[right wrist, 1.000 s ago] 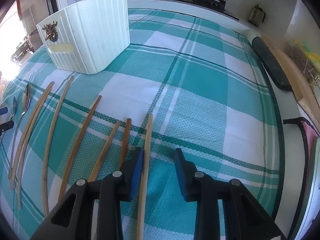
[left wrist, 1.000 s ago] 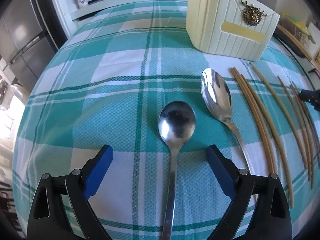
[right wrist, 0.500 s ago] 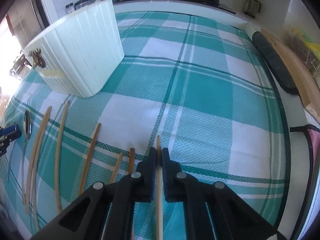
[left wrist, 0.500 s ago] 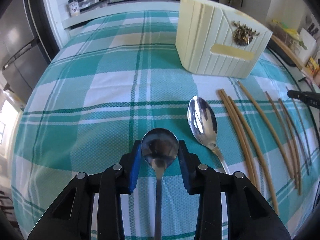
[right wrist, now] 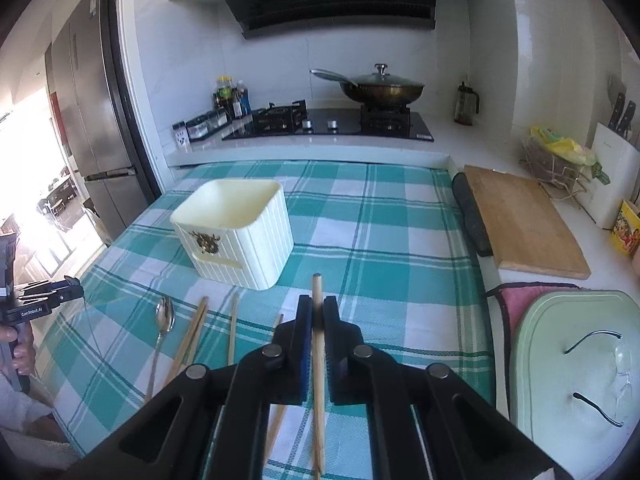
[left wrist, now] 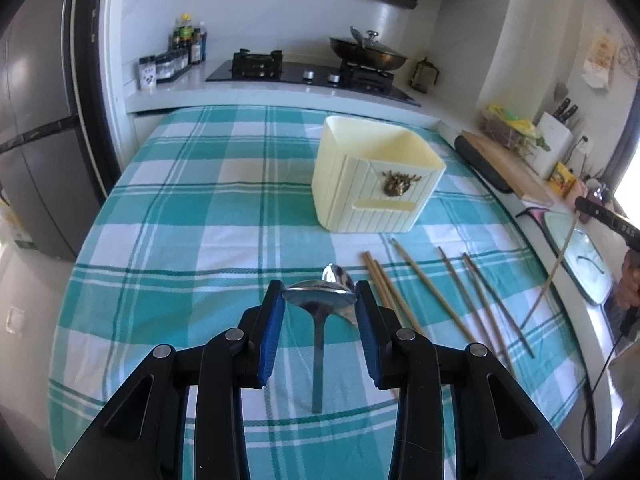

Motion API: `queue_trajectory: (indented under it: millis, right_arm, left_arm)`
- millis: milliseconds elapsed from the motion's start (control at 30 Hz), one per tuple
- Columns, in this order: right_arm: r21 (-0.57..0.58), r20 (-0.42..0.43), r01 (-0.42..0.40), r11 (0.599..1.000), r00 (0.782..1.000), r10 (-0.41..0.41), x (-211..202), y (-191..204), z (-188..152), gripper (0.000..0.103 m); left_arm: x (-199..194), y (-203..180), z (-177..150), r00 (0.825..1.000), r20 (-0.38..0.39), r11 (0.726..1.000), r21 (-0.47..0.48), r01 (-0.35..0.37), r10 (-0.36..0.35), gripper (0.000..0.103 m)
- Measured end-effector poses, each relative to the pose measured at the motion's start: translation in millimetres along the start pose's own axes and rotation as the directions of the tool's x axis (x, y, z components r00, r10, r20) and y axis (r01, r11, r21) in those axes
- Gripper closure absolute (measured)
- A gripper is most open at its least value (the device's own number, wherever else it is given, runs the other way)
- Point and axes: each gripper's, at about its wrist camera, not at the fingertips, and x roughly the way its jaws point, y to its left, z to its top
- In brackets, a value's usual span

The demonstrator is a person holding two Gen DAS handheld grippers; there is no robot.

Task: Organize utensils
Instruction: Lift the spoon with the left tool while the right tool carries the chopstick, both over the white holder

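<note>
step: I've got both picks lifted, carry to holder next | left gripper [left wrist: 319, 300] fingers pinching spoon [left wrist: 319, 300] bowl, shiny steel, handle hanging | right gripper [right wrist: 316, 322] fingers pinching chopstick [right wrist: 317, 364], thin wood | holder [right wrist: 240, 232] cream, open-topped, ahead on surface [right wrist: 380, 240] | next: aim over rim, drop in
</note>
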Motion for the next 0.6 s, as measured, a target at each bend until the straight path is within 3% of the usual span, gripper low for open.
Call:
queue_trajectory:
  millis: [200, 367, 600]
  right_arm:
    - [0.011, 0.106, 0.013, 1.0, 0.994, -0.014, -30, 10, 22, 0.097]
    - [0.008, 0.187, -0.002, 1.0, 0.982, 0.0, -36, 22, 63, 0.097]
    - [-0.007, 0.356, -0.061, 0.998, 0.932, 0.06, -34, 53, 144, 0.097]
  left_arm:
    - [-22, -6, 30, 0.998, 0.04, 0.999, 0.014, 0.042, -0.043, 0.067]
    - [-46, -6, 87, 0.99, 0.108, 0.996, 0.003, 0.087, -0.087, 0.067]
    - [-46, -23, 183, 0.958, 0.275, 0.995, -0.037, 0.092, -0.078, 0.067]
